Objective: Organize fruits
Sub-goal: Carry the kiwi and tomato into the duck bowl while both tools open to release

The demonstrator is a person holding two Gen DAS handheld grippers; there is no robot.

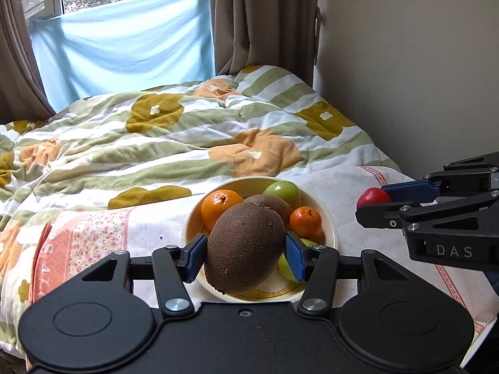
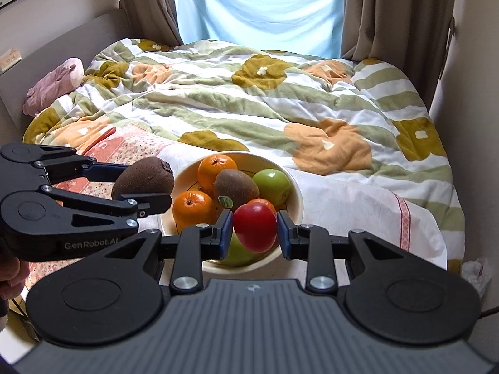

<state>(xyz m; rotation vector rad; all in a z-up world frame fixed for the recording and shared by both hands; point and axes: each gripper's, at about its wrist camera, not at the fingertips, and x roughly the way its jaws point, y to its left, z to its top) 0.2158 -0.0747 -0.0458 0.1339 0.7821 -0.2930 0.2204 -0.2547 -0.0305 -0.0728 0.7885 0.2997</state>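
Observation:
A cream bowl (image 1: 330,218) sits on the bed near its front edge and also shows in the right wrist view (image 2: 296,193). It holds two oranges (image 1: 220,207), a kiwi (image 2: 235,188) and green apples (image 2: 272,185). My left gripper (image 1: 246,254) is shut on a large brown kiwi (image 1: 244,247) just above the bowl's near side; the same kiwi shows in the right wrist view (image 2: 143,180). My right gripper (image 2: 254,233) is shut on a red apple (image 2: 255,227) above the bowl's front; the apple shows right of the bowl in the left wrist view (image 1: 372,197).
The bowl stands on a white and pink cloth (image 1: 93,233) over a rumpled flowered duvet (image 1: 156,143). A pink soft toy (image 2: 53,85) lies at the headboard on the left. Curtains and a blue sheet (image 1: 124,43) cover the window behind. A wall (image 1: 405,78) runs along the bed's right.

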